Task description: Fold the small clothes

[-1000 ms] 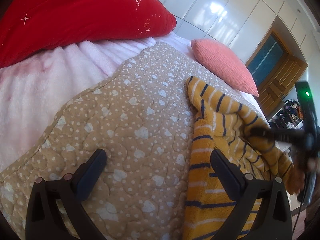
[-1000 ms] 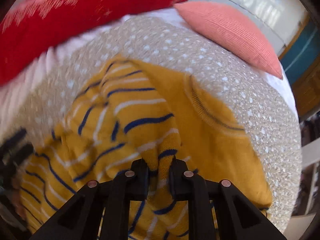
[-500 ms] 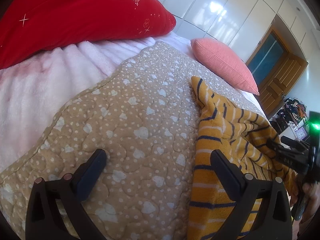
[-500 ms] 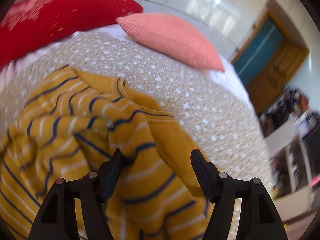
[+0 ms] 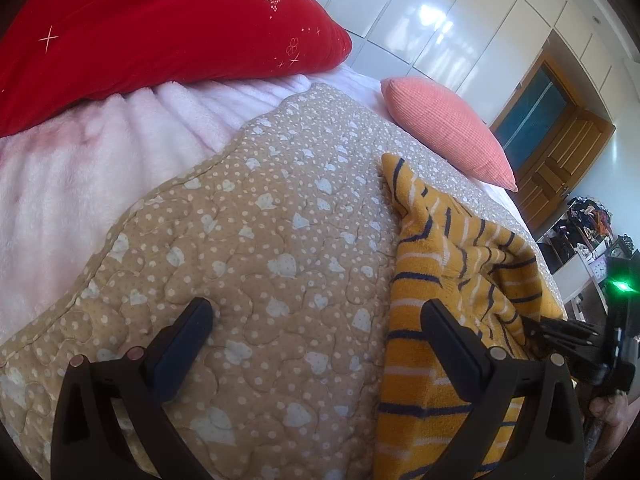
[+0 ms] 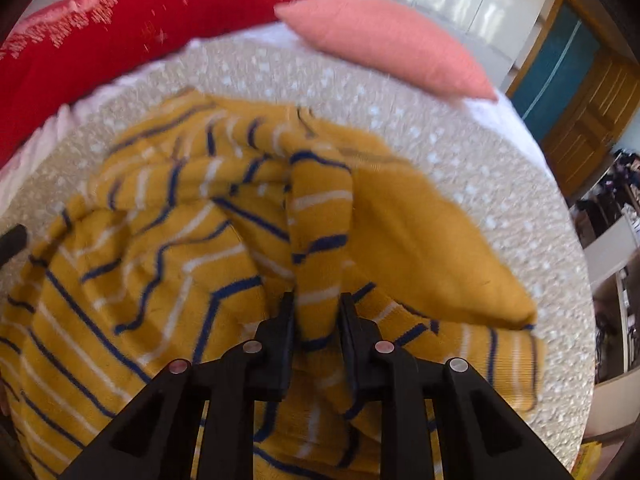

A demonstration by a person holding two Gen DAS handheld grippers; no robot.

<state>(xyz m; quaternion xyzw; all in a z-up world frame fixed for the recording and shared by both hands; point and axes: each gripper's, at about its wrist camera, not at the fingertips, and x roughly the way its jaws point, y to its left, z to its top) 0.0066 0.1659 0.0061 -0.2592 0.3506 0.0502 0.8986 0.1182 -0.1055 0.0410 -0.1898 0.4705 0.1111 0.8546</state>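
The right gripper (image 6: 316, 312) had its jaws closing on a raised fold of the sweater (image 6: 320, 240); the striped fabric stood between the two fingers (image 6: 280, 332), and the pads appeared to press on it from both sides. This view was blurred, so finer detail of the grip could not be read. In the left wrist view the same gripper (image 5: 560, 330) showed at the right edge, its tips against the bunched cloth, with part of a hand (image 5: 608, 412) below it.

The left gripper (image 5: 316, 320) stood wide, with nothing between its fingers (image 5: 180, 344). It hung over the quilt (image 5: 256, 240); the right-side finger lay over the sweater's near edge. Contact with the fabric could not be determined.

The sweater (image 5: 432, 280), mustard with navy and white stripes, lay crumpled on the quilt, a plain mustard panel turned out on the side toward the door (image 6: 580, 92). One corner pointed toward the pink cushion (image 5: 448, 128).

The quilt, tan with pale spots, lay over a pink blanket (image 5: 80, 168). A red pillow (image 5: 140, 28) rested on the blanket at the far end, with the pink cushion beside it. White cabinet panels (image 5: 440, 12) stood behind.
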